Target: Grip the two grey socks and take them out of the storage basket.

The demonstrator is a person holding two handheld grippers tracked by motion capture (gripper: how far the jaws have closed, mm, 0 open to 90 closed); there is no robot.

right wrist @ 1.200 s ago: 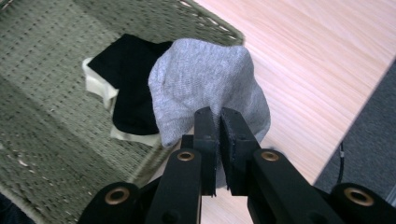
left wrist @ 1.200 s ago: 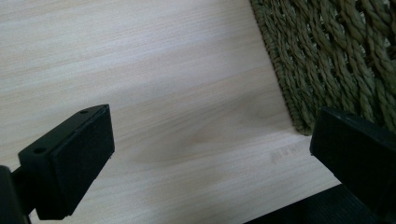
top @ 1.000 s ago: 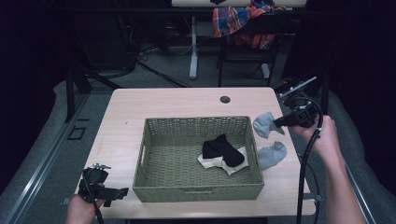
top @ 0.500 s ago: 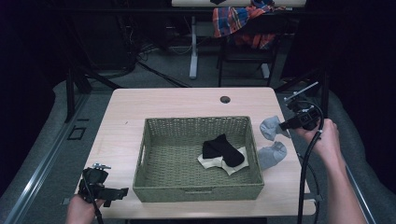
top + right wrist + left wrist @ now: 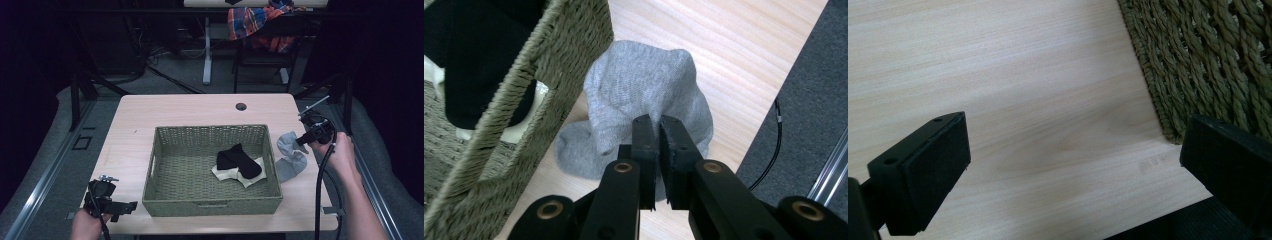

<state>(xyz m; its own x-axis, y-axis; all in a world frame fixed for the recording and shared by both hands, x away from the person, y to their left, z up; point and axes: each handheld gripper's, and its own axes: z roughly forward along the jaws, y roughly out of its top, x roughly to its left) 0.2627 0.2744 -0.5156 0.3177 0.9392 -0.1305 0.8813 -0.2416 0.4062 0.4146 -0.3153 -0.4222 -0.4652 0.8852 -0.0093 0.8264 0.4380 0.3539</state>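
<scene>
The right tongs (image 5: 655,122) are clamped on a fold of a grey sock (image 5: 644,85), which is held just outside the right wall of the woven basket (image 5: 210,207). A 2nd grey sock (image 5: 290,165) lies on the desk (image 5: 175,107) beneath it, beside the same wall. Inside the basket, a black sock (image 5: 239,160) is seen lying over a white sock (image 5: 227,175). The left tongs (image 5: 1068,165) are held apart above the desk at the basket's near left corner, with nothing gripped.

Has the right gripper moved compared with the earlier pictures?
Yes. The right gripper, shut on the grey sock, has come down and toward the person, judged against the basket.
</scene>
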